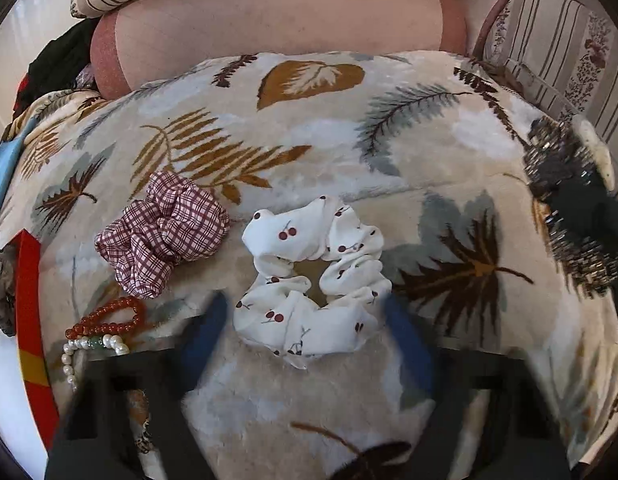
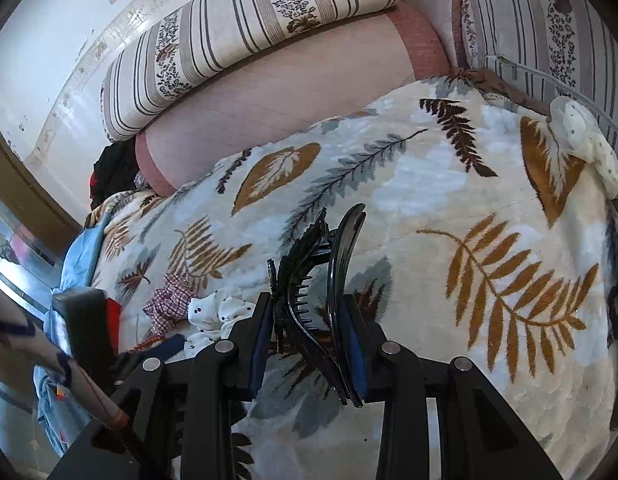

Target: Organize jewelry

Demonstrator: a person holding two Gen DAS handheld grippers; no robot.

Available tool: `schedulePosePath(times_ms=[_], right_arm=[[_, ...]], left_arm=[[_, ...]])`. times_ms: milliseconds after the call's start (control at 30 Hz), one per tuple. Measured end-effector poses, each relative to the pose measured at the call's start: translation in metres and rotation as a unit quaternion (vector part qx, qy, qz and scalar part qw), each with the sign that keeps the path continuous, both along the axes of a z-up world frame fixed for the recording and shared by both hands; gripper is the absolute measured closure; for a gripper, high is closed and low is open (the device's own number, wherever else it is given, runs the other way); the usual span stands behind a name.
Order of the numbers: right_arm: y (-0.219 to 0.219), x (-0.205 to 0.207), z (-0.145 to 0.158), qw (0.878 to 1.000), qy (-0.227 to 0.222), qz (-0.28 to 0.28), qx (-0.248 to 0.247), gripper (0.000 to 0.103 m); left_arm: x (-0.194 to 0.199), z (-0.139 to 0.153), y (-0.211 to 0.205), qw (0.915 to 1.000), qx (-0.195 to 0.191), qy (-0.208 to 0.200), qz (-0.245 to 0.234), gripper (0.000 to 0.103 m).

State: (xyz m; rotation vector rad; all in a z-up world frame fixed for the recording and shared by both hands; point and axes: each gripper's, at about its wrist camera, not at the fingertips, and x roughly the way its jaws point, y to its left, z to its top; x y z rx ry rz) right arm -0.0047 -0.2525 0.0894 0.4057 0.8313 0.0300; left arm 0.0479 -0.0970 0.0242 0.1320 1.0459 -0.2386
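- Left gripper (image 1: 305, 328): lower centre of the left wrist view, fingers spread wide, one blue pad (image 1: 207, 332) on each side of the white scrunchie (image 1: 313, 276); the pads are blurred, and contact with the fabric cannot be told.
- White scrunchie: cherry print, lying flat on the leaf-print blanket (image 1: 349, 152) at frame centre.
- Checked scrunchie (image 1: 163, 234): red and white, left of centre, just beside the white one, apart from it.
- Red beads (image 1: 109, 320) and pearls (image 1: 93, 350): lower left, touching each other, beside a red-rimmed tray (image 1: 29, 320) at the left edge.
- Right gripper (image 2: 309, 332): lower centre of the right wrist view, pinching a black hair clip (image 2: 313, 292) between its blue pads; the clip stands upright with its tips toward the top of the frame, teeth showing between its two curved halves.
- The same clip appears at the right edge of the left wrist view as a dark beaded shape (image 1: 565, 200), above the blanket.
- White bow (image 2: 585, 148): dotted, upper right of the right wrist view, at the blanket's edge.
- Background: pink bolster (image 1: 277, 28) with a striped pillow (image 2: 249, 28) on it, upper frame.
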Motion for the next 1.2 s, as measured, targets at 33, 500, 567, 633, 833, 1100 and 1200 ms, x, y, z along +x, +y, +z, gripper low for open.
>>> schedulePosePath(times_ms=[33, 500, 567, 633, 833, 1100, 1200], right_arm=[[0.0, 0.0, 0.0, 1.0, -0.001, 0.002, 0.001, 0.067], [0.03, -0.019, -0.004, 0.999, 0.0, 0.032, -0.006, 0.067], [0.038, -0.031, -0.005, 0.999, -0.002, 0.038, -0.008, 0.067], [0.047, -0.048, -0.007, 0.999, -0.005, 0.045, -0.02, 0.067], [0.066, -0.104, -0.017, 0.997, 0.001, 0.061, -0.052, 0.067], [0.058, -0.133, -0.035, 0.997, 0.028, 0.049, -0.049, 0.067], [0.061, -0.133, -0.038, 0.997, 0.033, 0.046, -0.055, 0.067]], left_arm=[[0.0, -0.003, 0.001, 1.0, -0.003, 0.006, -0.002, 0.075], [-0.089, 0.043, 0.052, 0.9963, -0.032, -0.079, -0.004, 0.084], [-0.111, 0.052, 0.06, 0.995, -0.032, -0.094, -0.01, 0.084], [-0.128, 0.058, 0.068, 0.9939, -0.036, -0.104, -0.01, 0.084], [-0.152, 0.061, 0.085, 0.9898, -0.053, -0.132, -0.007, 0.084], [-0.143, 0.055, 0.098, 0.9891, -0.078, -0.125, -0.002, 0.084], [-0.142, 0.056, 0.101, 0.9885, -0.081, -0.128, -0.001, 0.084]])
